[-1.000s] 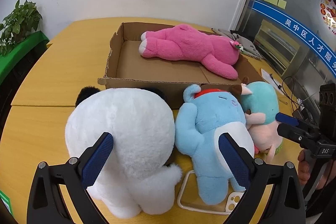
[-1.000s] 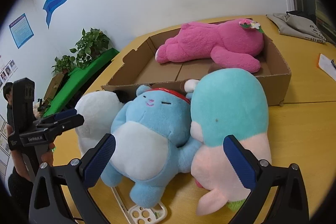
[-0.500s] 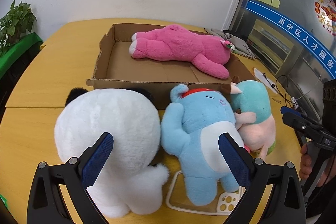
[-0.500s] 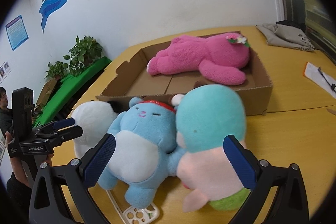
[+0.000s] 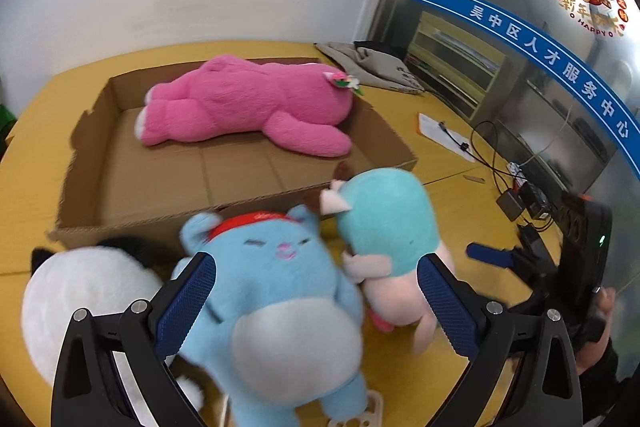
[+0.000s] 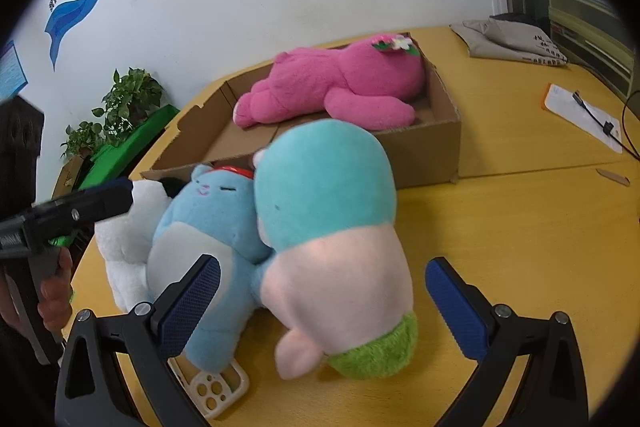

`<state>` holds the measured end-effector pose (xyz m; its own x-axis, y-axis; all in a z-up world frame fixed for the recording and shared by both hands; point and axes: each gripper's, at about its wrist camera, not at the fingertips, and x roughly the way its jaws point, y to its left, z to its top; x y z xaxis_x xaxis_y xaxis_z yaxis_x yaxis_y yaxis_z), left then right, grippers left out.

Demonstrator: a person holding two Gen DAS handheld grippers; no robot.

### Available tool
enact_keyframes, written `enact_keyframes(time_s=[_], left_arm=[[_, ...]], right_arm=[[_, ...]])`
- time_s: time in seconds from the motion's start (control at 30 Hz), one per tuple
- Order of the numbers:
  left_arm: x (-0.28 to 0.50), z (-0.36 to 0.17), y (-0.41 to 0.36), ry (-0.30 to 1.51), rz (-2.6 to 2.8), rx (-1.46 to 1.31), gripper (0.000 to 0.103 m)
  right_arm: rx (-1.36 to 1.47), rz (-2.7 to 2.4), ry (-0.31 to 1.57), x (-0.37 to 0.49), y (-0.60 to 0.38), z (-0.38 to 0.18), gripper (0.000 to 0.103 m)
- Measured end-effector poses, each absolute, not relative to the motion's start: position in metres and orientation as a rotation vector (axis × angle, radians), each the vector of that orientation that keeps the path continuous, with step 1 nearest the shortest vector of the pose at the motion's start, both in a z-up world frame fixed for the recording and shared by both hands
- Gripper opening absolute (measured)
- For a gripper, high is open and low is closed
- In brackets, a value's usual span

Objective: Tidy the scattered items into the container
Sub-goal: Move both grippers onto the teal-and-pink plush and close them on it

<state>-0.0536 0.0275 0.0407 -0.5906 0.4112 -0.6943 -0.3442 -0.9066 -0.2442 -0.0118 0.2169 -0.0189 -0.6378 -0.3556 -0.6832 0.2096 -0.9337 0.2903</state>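
We hold our left tongs (image 5: 316, 291) spread wide over the blue plush (image 5: 280, 291), its blue pads on either side of the toy's body with nothing clamped between them. Our right tongs (image 6: 320, 291) are likewise wide apart, straddling the teal and pink plush (image 6: 328, 227) without gripping it. These two toys lie pressed together on the yellow counter (image 6: 520, 227), just in front of the near wall of the cardboard box (image 5: 132, 203). A white plush (image 5: 84, 299) with black ears sits beside the blue one, touching it on the far side from the teal toy. Inside the box the pink plush (image 5: 248, 103) lies stretched along the far side, a small flower on its head. A white phone case (image 6: 216, 387) pokes out from under the blue plush. A grey cloth bag (image 6: 512, 39) lies farther off on the counter, well apart from the box.
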Motion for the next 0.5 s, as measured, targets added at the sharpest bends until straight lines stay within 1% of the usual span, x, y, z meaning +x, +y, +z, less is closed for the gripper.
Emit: enact_keyframes(time_s=[0.17, 0.27, 0.4, 0.43, 0.47, 0.5], left_arm=[[-0.085, 0.035, 0.062, -0.155, 2.360, -1.146, 0.102], [-0.101, 0.028, 0.081, -0.174, 2.312, -1.172, 0.102], [-0.122, 0.016, 0.107, -0.128, 2.295, -1.216, 0.102], [-0.125, 0.013, 0.112, -0.111, 2.301, -1.226, 0.100], [-0.130, 0.010, 0.117, -0.072, 2.316, -1.234, 0.088], [-0.133, 0.005, 0.122, -0.039, 2.307, -1.244, 0.083]], right_arm=[[1.164, -2.560, -0.350, -0.015, 0.232, -0.037, 0.103], [1.175, -2.549, -0.368, -0.015, 0.238, -0.044, 0.103], [1.206, -2.507, -0.397, -0.017, 0.240, -0.052, 0.103], [1.206, -2.499, -0.388, -0.017, 0.238, -0.052, 0.103], [1.208, -2.494, -0.373, -0.017, 0.237, -0.053, 0.103], [1.209, -2.492, -0.355, -0.017, 0.234, -0.054, 0.103]])
